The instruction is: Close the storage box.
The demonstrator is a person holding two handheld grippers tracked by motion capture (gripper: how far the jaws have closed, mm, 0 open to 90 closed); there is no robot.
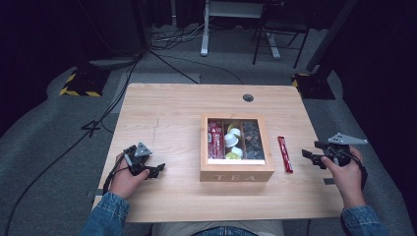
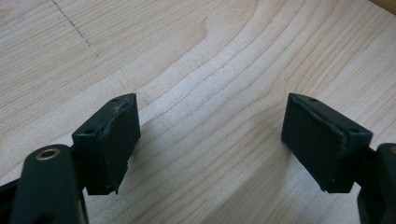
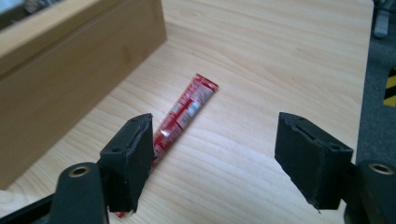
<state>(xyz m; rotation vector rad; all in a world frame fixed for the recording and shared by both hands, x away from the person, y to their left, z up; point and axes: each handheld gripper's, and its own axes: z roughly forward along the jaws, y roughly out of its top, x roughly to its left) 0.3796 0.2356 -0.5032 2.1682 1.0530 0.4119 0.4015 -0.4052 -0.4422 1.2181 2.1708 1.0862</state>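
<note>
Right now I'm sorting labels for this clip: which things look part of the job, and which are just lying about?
Likely part of the job:
tea box
red sachet beside it
right gripper, open
left gripper, open

Just about:
table
chair
floor cables

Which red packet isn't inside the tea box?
The red stick packet lying alone on the table, right of the tea box. The others stand inside its left compartment.

Blue denim sleeves [image 1: 105, 212] on both forearms. Left tongs [image 1: 156, 170] and right tongs [image 1: 309, 156]: black, grey three-cornered plate on top, black cable trailing. Pads [image 2: 108, 147] black, rubbery, edges frayed; two screw holes per jaw tip, brass-ringed pivot holes behind.
</note>
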